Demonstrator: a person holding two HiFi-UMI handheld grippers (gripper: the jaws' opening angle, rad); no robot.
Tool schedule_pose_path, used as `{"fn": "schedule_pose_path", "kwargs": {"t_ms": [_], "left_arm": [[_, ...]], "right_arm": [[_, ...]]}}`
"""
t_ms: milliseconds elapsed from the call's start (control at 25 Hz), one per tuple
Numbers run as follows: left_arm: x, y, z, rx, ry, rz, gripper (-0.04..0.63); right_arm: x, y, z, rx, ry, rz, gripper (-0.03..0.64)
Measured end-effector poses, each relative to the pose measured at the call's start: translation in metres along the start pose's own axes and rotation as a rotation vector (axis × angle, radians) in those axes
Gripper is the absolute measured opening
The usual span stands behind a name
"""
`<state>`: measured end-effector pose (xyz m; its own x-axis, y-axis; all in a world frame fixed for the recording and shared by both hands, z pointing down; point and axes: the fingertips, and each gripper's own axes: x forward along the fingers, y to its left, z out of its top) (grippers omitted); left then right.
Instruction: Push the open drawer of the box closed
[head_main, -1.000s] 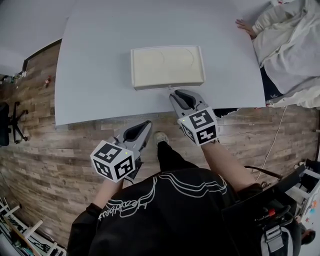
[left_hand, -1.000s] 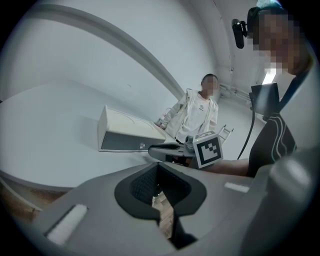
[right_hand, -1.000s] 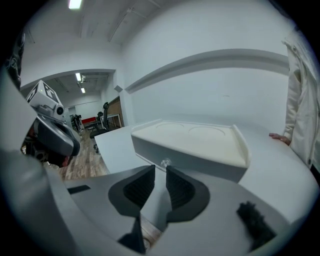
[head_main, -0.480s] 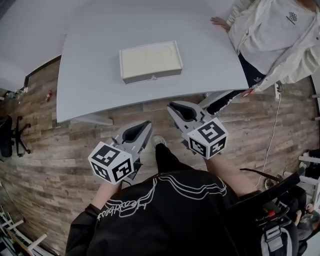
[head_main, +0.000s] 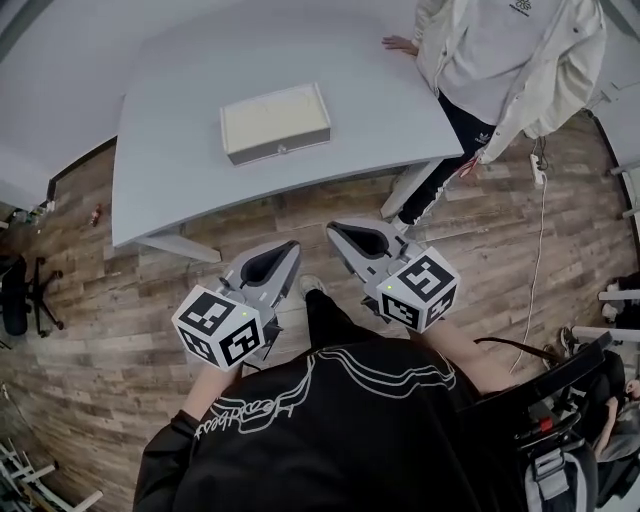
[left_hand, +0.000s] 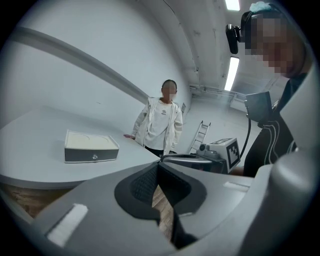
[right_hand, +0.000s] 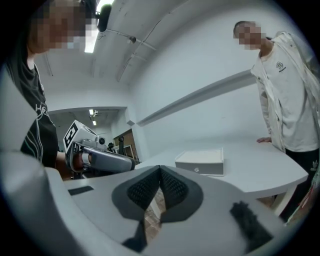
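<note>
The white box (head_main: 275, 122) lies on the grey table (head_main: 170, 140); its grey drawer front with a small round knob (head_main: 283, 150) faces me and sits flush with the box. The left gripper view shows the box (left_hand: 91, 147) far off at the left, and the right gripper view shows the box (right_hand: 200, 162) beyond the jaws. My left gripper (head_main: 287, 249) and right gripper (head_main: 336, 231) hang side by side over the wooden floor, well short of the table edge. Both are shut with nothing between the jaws. Neither touches the box.
A person in a white jacket (head_main: 500, 60) stands at the table's far right corner with a hand (head_main: 398, 43) on the tabletop. A black office chair (head_main: 15, 300) stands at the left on the floor. A ladder (left_hand: 200, 137) leans in the background.
The right gripper has pulled back from the box's front, and both grippers now sit further from the table. The box looks smaller and farther; the bystander has come more fully into view.
</note>
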<state>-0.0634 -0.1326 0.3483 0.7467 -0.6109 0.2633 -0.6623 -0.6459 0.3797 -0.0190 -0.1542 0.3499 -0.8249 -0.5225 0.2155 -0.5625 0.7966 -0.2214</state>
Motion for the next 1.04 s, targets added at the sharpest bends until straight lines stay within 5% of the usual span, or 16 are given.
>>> {"fn": "schedule_pose_path", "kwargs": {"t_ms": [1040], "left_arm": [[-0.0023,-0.0034,-0.0040,0.000,0.008,-0.012,0.006]], "right_arm": [[-0.0052,0.0006,-0.0066,0.013,0.027,-0.022,0.009]]}}
